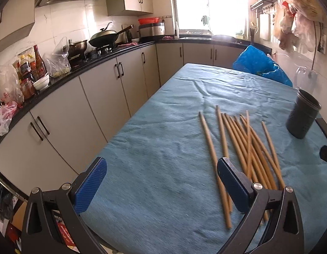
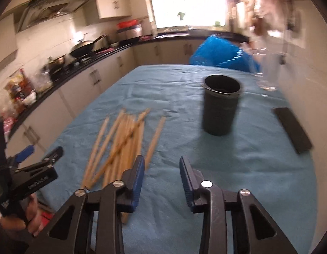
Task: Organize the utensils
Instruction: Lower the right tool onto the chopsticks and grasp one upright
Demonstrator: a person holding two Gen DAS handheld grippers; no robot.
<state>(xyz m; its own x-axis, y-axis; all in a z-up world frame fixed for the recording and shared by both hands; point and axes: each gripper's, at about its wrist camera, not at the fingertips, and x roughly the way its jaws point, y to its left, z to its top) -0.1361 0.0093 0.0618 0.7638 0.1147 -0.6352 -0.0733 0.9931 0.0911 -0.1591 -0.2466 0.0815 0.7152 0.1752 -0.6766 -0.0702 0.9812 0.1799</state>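
Many wooden chopsticks lie loose on the blue-clothed surface — a dark cup stands upright nearby. Left hand-held gripper is spread wide, holding nothing; right hand-held gripper is parted too — nothing between its pads.

The chopsticks look like pale matt wood. They lie on a blue cloth, soft, napped and wrinkled. The dark cup reads as matt plastic. The left gripper has ribbed blue plastic pads, black matt arms and shiny metal pins.
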